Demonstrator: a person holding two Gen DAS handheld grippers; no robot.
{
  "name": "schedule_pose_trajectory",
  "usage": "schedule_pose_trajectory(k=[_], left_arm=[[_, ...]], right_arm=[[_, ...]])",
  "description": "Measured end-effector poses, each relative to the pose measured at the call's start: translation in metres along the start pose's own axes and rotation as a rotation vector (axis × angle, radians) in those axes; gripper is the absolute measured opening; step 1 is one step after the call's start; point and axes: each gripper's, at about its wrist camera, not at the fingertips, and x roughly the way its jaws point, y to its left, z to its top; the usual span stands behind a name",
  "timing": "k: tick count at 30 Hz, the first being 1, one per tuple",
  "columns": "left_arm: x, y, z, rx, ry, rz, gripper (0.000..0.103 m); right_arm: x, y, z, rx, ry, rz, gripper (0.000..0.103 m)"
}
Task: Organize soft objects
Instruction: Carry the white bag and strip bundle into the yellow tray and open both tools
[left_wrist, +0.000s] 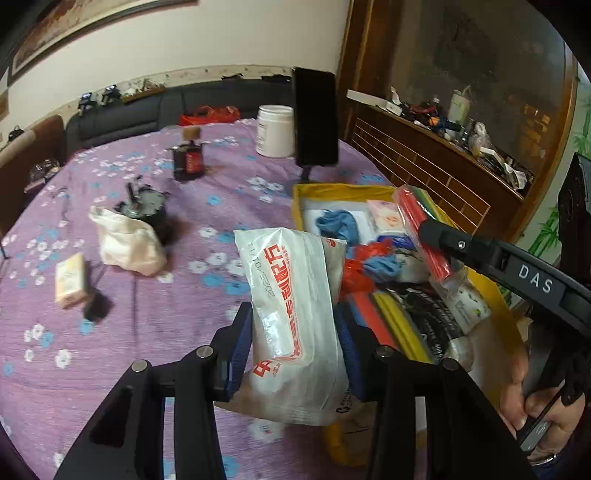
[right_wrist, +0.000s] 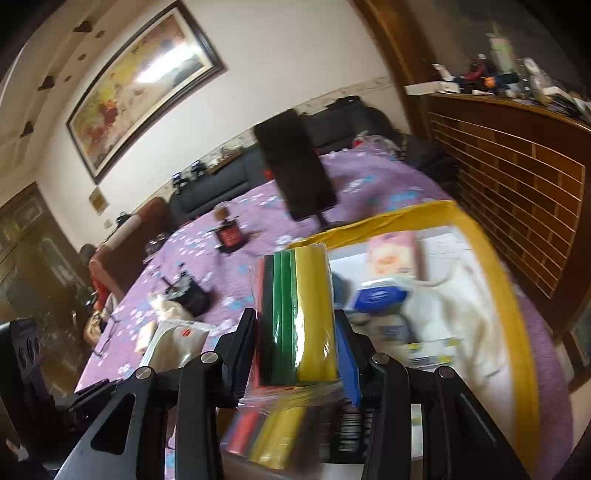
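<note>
My left gripper (left_wrist: 293, 332) is shut on a white plastic pouch with red print (left_wrist: 291, 306), held just left of the yellow-rimmed box (left_wrist: 340, 190). My right gripper (right_wrist: 295, 332) is shut on a clear-wrapped pack of coloured sponge sheets (right_wrist: 295, 310), red, green and yellow, above the yellow-rimmed box (right_wrist: 517, 321). In the left wrist view that pack of sponge sheets (left_wrist: 424, 232) hangs over the box with the right gripper's arm (left_wrist: 517, 269) reaching in from the right. The box holds blue cloths (left_wrist: 338, 225), a pink tissue pack (left_wrist: 386, 216) and more packets.
On the purple flowered cloth (left_wrist: 147, 332) lie a crumpled cream bag (left_wrist: 127, 243), a small cream packet (left_wrist: 70, 280), a black grinder (left_wrist: 147, 210), a dark bottle (left_wrist: 189, 155), a white jar (left_wrist: 276, 129) and an upright black phone on a stand (left_wrist: 316, 116). A wooden cabinet (left_wrist: 424, 162) stands right.
</note>
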Motion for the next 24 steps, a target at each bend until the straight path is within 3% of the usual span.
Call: schedule_pose_trajectory(k=[10,17,24], left_arm=[[0.024,-0.039,0.004,0.056,0.048,-0.075,0.043],[0.036,-0.072,0.001,0.116,0.076,-0.127,0.043],[0.035,-0.085,-0.008,0.164,0.073,-0.132,0.043]], right_arm=[[-0.002,-0.040,0.004,0.040,0.035,-0.118,0.044],[-0.009,-0.042,0.002,-0.008,0.062,-0.182,0.044],[-0.009,-0.046,-0.002,0.004,0.074,-0.193,0.046]])
